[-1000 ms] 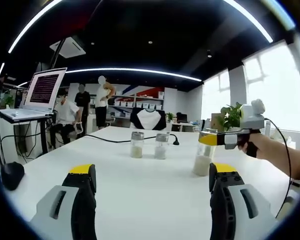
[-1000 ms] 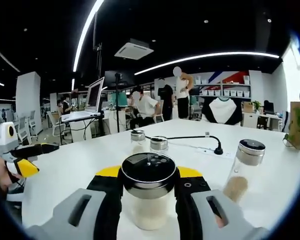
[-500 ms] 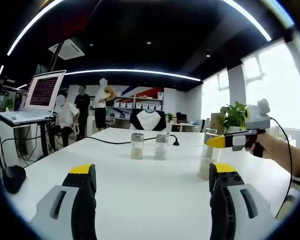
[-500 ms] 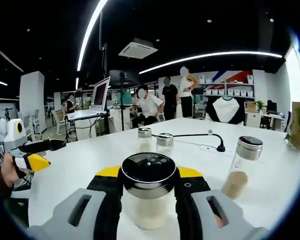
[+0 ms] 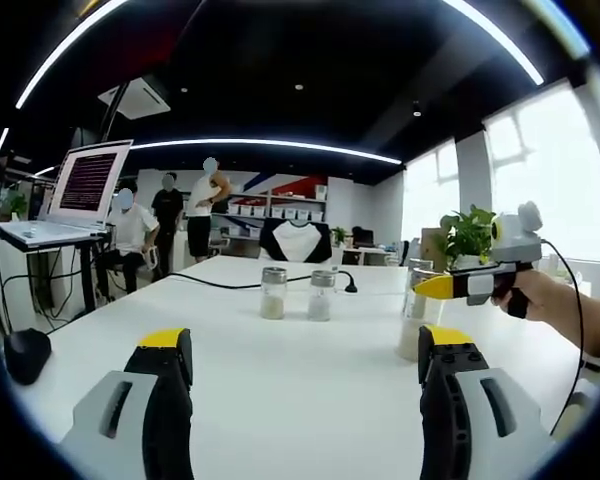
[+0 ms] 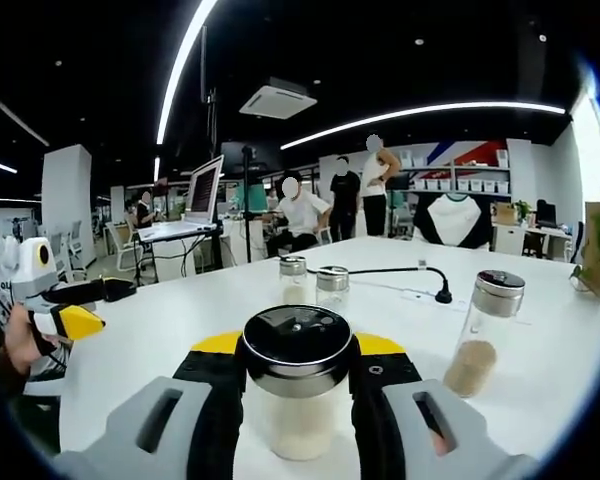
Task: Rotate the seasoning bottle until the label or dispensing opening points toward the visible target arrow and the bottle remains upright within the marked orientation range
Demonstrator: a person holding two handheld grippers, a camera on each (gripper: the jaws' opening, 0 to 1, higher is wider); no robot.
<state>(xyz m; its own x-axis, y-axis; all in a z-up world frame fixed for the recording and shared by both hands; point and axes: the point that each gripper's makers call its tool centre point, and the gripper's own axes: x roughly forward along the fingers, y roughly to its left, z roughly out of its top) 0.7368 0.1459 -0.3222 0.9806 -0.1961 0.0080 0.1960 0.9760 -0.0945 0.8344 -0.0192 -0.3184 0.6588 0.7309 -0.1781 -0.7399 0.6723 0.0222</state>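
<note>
Clearly the turning step is in hand: in the right gripper view the right gripper (image 6: 298, 400) has its yellow-tipped jaws closed on the clear glass seasoning bottle with a black perforated cap (image 6: 297, 385), which stands upright on the white table (image 6: 160, 330) with pale powder in its lower part. No target arrow or marked range can be made out on the tabletop, so the wanted heading cannot be judged here. To do the turn well, I would keep the grip level and just below the cap, roll the wrist about the bottle's own axis, and keep the base flat so the powder does not tip it. Going left to right in that view, the left gripper (image 6: 75, 308) hangs well apart at the table's left edge; its jaws stand wide apart with nothing between them, as the left gripper view shows (image 5: 298, 400). Farther back stand two small clear shakers with metal caps (image 6: 312, 284), then a black cable with its plug (image 6: 435, 294), both well clear. Nearest on the right is a taller clear jar with a dark lid and brownish grains (image 6: 483, 330), near enough that a wide elbow sweep could brush it. Open tabletop lies to the left and ahead.
</note>
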